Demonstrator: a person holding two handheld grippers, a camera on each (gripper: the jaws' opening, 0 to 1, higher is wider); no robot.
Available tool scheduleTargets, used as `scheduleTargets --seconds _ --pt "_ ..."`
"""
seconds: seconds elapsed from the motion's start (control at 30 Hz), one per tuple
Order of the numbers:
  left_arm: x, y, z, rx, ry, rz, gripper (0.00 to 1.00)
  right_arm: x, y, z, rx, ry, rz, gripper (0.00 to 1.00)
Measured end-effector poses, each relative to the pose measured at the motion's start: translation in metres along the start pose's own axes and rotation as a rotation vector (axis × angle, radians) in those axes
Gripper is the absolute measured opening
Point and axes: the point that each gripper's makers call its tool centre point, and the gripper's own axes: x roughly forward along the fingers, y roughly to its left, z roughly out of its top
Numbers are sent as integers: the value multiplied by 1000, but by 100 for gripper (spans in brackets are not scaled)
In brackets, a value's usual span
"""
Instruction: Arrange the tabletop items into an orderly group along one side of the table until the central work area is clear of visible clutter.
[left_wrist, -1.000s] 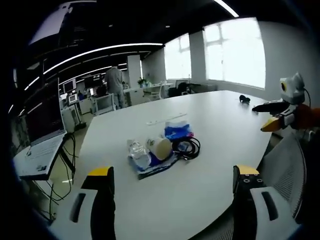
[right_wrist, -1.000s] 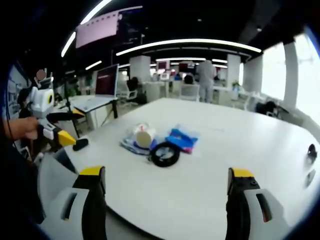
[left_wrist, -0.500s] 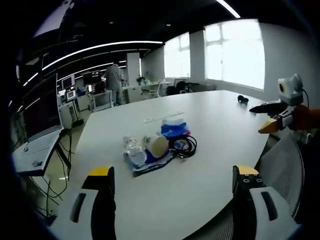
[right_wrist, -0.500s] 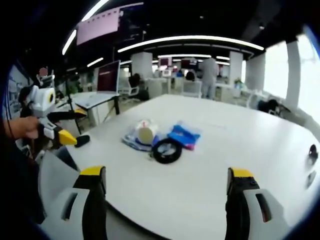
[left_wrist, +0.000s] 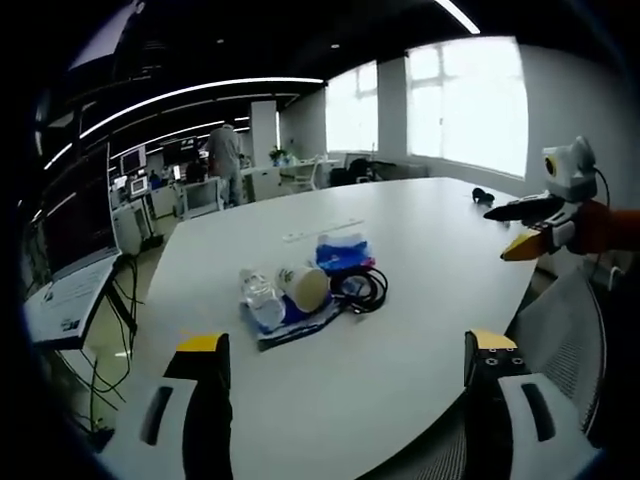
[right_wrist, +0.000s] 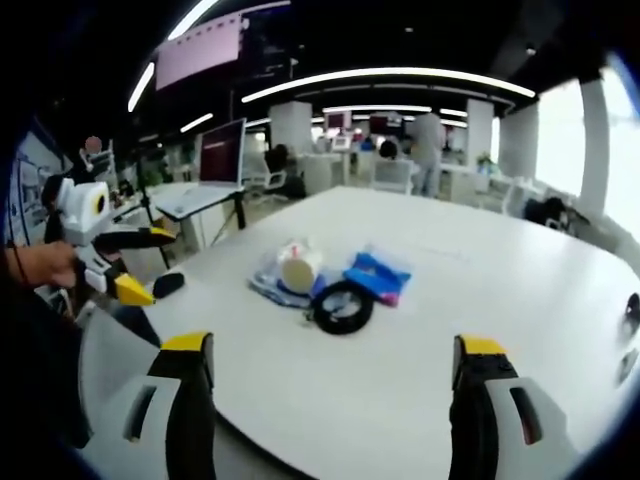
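A small heap of items lies mid-table on the big white table (left_wrist: 430, 330): a cream tape roll (left_wrist: 305, 285) (right_wrist: 297, 270), a clear plastic bottle (left_wrist: 258, 297), a blue packet (left_wrist: 343, 252) (right_wrist: 378, 277) and a black coiled cable (left_wrist: 360, 288) (right_wrist: 342, 306), partly on a clear bag. My left gripper (left_wrist: 343, 395) stands open near the table's edge, well short of the heap, and appears as the other gripper (right_wrist: 125, 262) at the left of the right gripper view. My right gripper (right_wrist: 332, 395) is open too, empty, seen from the left gripper view (left_wrist: 522, 226) at the right.
A small dark object (left_wrist: 483, 196) (right_wrist: 630, 312) rests far off on the table, another (right_wrist: 166, 285) near its edge. A mesh chair back (left_wrist: 575, 340) stands at the table's rim. A laptop on a stand (left_wrist: 70, 270) (right_wrist: 205, 175), desks and people fill the background.
Both views have drifted slightly toward the table and the heap looks a little closer; the items have not moved. Both grippers stay open.
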Motion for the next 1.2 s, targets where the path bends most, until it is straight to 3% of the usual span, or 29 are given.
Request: scheduleTargets --seconds 0.2,0.4,0.93,1.2 --pt "-1 -5 -4 18 21 2 96 9 4 5 -18 15 38 95" --pt "-5 -4 0 -43 -8 31 96 17 6 8 -31 25 61 94" --pt "-7 -4 -4 -103 -15 65 94 51 15 15 -77 50 137 93" --pt "-9 -6 -17 -120 -2 71 94 74 14 23 -87 56 157 91"
